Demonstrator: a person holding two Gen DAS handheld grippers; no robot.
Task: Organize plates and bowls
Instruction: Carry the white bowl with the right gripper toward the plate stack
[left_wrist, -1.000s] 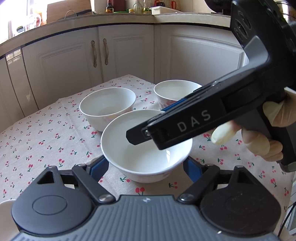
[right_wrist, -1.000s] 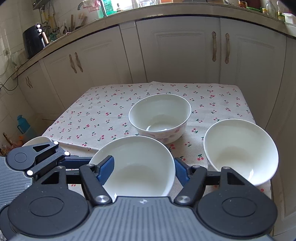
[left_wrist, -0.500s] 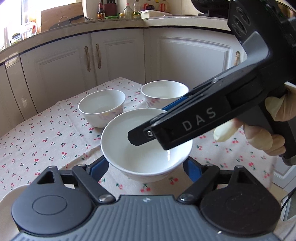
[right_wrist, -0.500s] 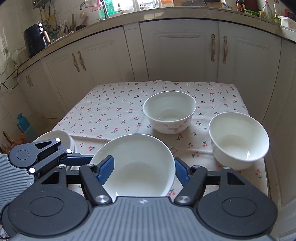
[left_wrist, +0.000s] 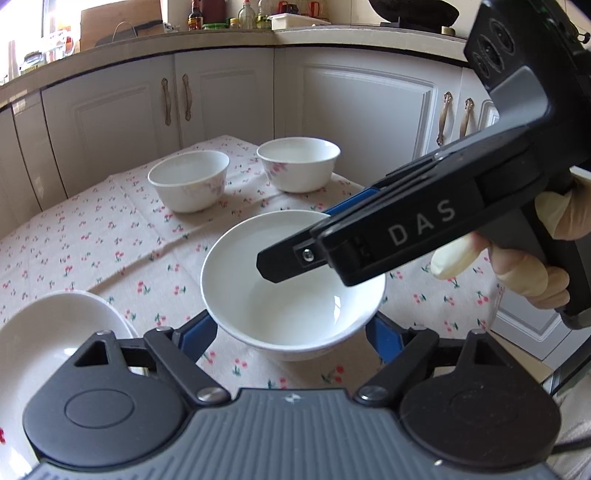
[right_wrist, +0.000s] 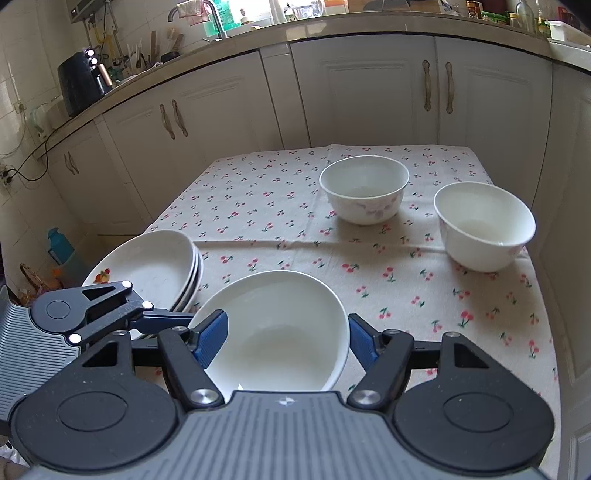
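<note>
Bowl (left_wrist: 291, 295) sitting between both sets of blue-padded tongs, above the cherry-print tablecloth (left_wrist: 110, 251).

Wide white bowl (right_wrist: 273, 332) is hanging at the near edge of the table — left gripper (left_wrist: 291, 332) is spreading wide with its pads pressing the bowl's outer sides, and right gripper (right_wrist: 286, 336) is bracketing the same bowl from the other direction, pads at the rim on each side; whether those pads are actually bearing on it I cannot tell. Right tool's black body marked DAS is crossing over the bowl in the left wrist view, a gloved hand (left_wrist: 535, 266) wrapping its handle. Stack of shallow plates (right_wrist: 155, 266) is lying just beside the bowl at the table's left edge. Two smaller floral bowls (right_wrist: 364, 188) (right_wrist: 484, 229) are standing further back — near each other, not touching.
</note>
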